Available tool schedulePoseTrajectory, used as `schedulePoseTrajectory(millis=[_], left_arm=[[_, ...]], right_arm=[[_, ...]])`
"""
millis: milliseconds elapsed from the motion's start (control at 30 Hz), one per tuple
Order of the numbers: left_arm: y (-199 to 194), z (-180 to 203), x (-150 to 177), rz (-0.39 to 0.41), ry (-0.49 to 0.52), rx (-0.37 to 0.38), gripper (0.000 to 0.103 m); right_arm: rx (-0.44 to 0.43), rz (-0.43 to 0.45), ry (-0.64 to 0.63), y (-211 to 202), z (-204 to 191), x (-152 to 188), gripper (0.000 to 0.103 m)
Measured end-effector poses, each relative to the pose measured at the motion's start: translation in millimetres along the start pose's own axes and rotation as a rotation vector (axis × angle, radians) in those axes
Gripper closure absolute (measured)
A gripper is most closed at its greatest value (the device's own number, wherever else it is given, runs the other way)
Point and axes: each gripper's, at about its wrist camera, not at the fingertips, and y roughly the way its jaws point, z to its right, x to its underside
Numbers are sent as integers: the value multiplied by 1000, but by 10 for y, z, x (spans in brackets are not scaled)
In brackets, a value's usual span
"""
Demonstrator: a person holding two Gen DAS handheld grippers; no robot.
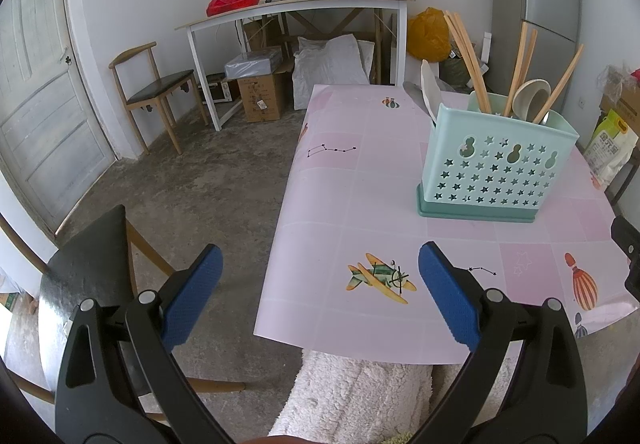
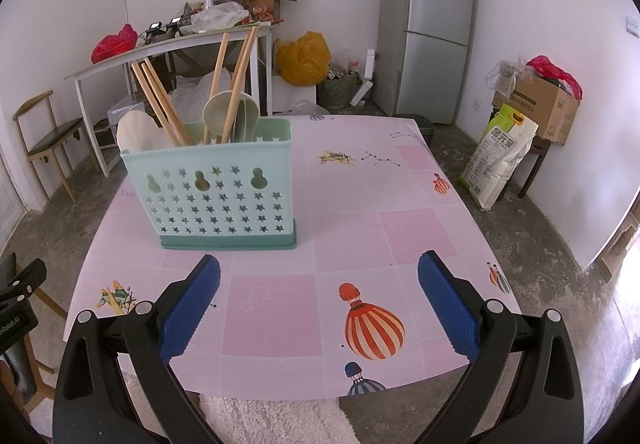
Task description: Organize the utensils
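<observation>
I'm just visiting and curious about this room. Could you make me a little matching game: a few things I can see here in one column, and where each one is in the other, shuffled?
Things:
1. chopsticks
2. red bag
3. rice sack
4. fridge

Places:
A. on the floor, right of the pink table
B. against the back wall
C. upright in the teal utensil holder
D. on the cluttered white side table

Pairs: 1-C, 2-D, 3-A, 4-B
</observation>
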Motion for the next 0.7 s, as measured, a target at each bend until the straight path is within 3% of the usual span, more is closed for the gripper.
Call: schedulePoseTrajectory(millis=[700], left_arm=[[0, -11, -9, 1, 0, 1, 8]], right_arm=[[-1, -1, -1, 6, -5, 5, 7]])
